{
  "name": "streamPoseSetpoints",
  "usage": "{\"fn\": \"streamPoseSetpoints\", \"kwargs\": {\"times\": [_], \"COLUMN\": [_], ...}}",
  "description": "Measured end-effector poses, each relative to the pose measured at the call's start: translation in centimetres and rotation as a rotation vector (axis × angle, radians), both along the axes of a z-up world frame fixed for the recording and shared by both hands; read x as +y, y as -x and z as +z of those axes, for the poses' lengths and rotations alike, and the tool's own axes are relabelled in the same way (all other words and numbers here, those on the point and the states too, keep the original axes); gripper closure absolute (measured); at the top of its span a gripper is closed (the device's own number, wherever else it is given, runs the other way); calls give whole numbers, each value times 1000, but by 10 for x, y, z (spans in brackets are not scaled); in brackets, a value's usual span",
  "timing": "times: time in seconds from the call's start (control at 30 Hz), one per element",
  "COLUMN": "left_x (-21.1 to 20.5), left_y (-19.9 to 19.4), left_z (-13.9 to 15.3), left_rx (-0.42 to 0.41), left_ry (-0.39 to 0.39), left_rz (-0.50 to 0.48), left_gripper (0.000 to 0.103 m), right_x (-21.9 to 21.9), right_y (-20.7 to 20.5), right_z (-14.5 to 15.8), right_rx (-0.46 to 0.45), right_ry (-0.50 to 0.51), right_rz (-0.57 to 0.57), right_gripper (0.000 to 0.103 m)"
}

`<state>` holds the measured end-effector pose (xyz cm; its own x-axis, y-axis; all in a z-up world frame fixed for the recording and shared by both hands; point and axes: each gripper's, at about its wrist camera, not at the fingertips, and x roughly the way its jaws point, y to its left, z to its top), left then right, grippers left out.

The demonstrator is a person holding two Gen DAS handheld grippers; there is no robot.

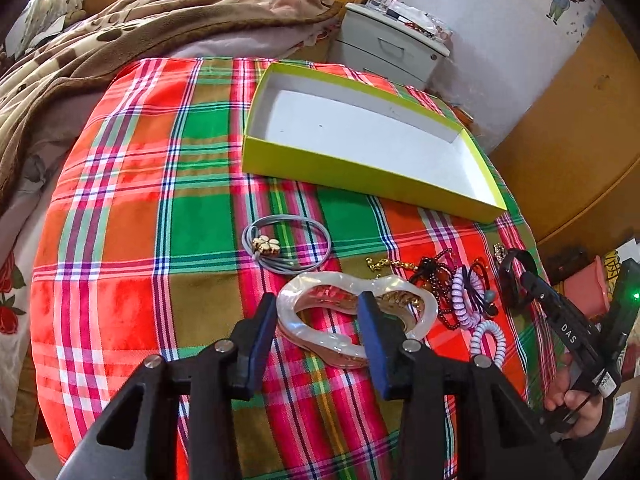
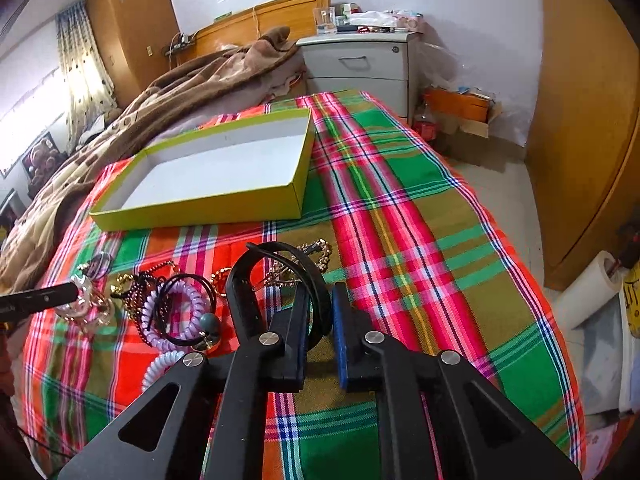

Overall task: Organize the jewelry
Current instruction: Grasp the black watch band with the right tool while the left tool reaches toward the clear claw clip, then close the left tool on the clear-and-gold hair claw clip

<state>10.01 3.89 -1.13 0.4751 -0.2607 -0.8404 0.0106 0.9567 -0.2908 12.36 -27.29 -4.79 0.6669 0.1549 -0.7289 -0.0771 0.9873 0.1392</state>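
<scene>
Two grippers over a plaid cloth [image 1: 132, 168], jewelry laid out below them.

Left gripper [image 1: 318, 312]: jaws part open, straddling one side of a pearly heart-shaped hair clip [image 1: 320, 312]. One blue pad sits outside the clip's left edge, the other inside the heart's opening. Whether the pads press on the clip cannot be told. The clip lies flat on the cloth.

Right gripper [image 2: 322, 312]: jaws drawn close together, pinching the band of a black hair hoop [image 2: 288, 276]. The hoop stands up between the pads, its curve arching away from the camera. A hand [image 1: 576, 396] holds this gripper's handle at the right edge of the left wrist view.

Yellow-green box [image 1: 360, 168]: open, white inside, nothing in it. It rests on the cloth beyond the jewelry, well apart from both grippers.

Grey hair tie [image 1: 286, 246] with a gold clover charm: on the cloth between the box and the heart clip, separate from the pile.

Tangle of pieces between the two grippers: a gold chain [image 1: 384, 266], dark beaded strands [image 1: 438, 276], a lilac spiral hair tie [image 1: 466, 300], a paler spiral tie [image 1: 488, 340] just beside it, and black elastic ties with a grey-green bead [image 2: 210, 322]. These overlap one another.

Surroundings: brown blanket [image 1: 120, 28] beyond the cloth, grey-white nightstand [image 2: 360, 68] with a glass [image 2: 325, 21] on top.
</scene>
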Motion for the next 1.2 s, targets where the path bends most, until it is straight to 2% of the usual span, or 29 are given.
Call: {"fn": "streamPoseSetpoints", "kwargs": {"times": [0.03, 0.13, 0.43, 0.7, 1.2], "left_x": [1, 6, -3, 1, 7], "left_y": [-2, -8, -11, -8, 0], "left_z": [-1, -7, -6, 2, 37], "left_rx": [8, 44, 56, 28, -58], "left_ry": [3, 72, 53, 92, 163], "left_rz": [0, -15, -62, -40, -51], "left_gripper": [83, 83, 83, 87, 92], "right_x": [0, -3, -5, -4, 5], "right_y": [1, 3, 5, 9, 9], "right_z": [1, 5, 9, 19, 42], "right_rx": [-2, -11, -24, -49, -104], "right_ry": [-1, -10, -26, -28, -29], "right_rz": [-1, -10, -22, -16, -2], "right_gripper": [92, 92, 92, 92, 92]}}
